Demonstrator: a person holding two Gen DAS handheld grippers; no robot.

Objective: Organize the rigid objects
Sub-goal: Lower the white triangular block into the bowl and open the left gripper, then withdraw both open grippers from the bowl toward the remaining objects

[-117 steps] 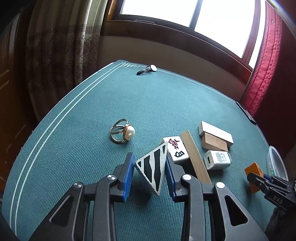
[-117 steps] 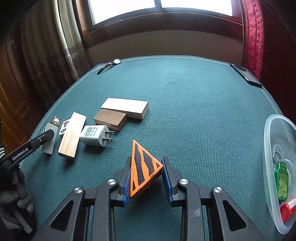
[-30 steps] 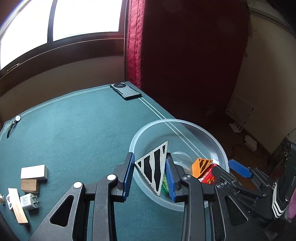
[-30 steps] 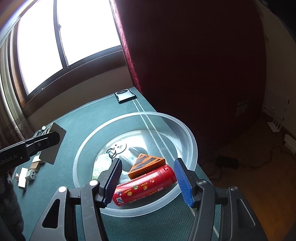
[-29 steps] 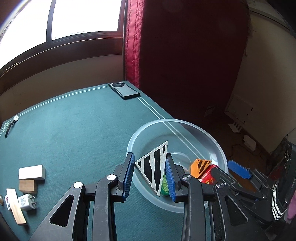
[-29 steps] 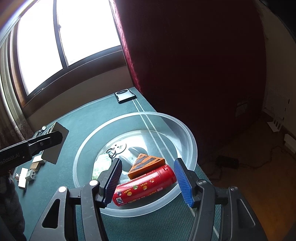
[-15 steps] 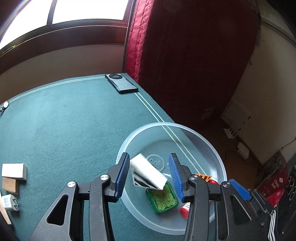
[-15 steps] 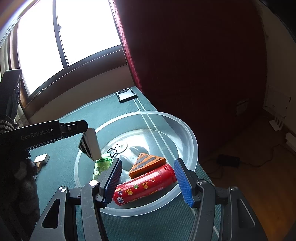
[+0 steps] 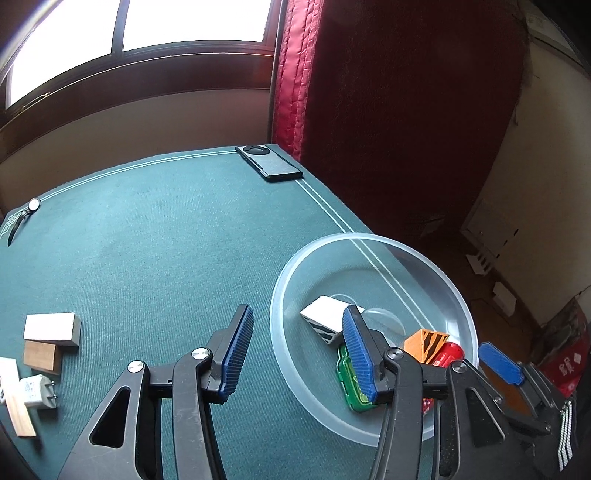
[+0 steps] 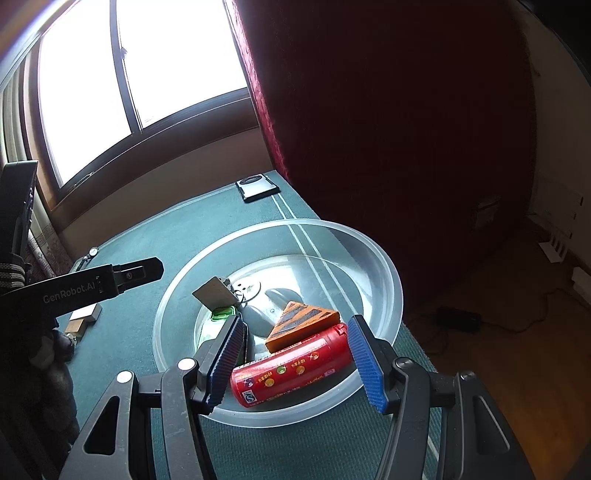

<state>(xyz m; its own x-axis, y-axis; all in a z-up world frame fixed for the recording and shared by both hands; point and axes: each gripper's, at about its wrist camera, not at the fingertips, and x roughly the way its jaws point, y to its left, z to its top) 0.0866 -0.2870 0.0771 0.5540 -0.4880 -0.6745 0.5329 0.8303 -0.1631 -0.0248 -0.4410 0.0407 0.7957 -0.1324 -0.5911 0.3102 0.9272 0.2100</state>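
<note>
The white striped wedge has just been released into the clear bowl for sorting; the left hand-held gripper, whose jaws have just been opening, and the right hand-held gripper are held open, empty.

Home room, green felt table, red curtain, wood-framed window

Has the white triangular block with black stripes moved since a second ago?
Yes. The white triangular block with black stripes has dropped from the left gripper, whose jaws have just been opening, into the clear plastic bowl.
</note>
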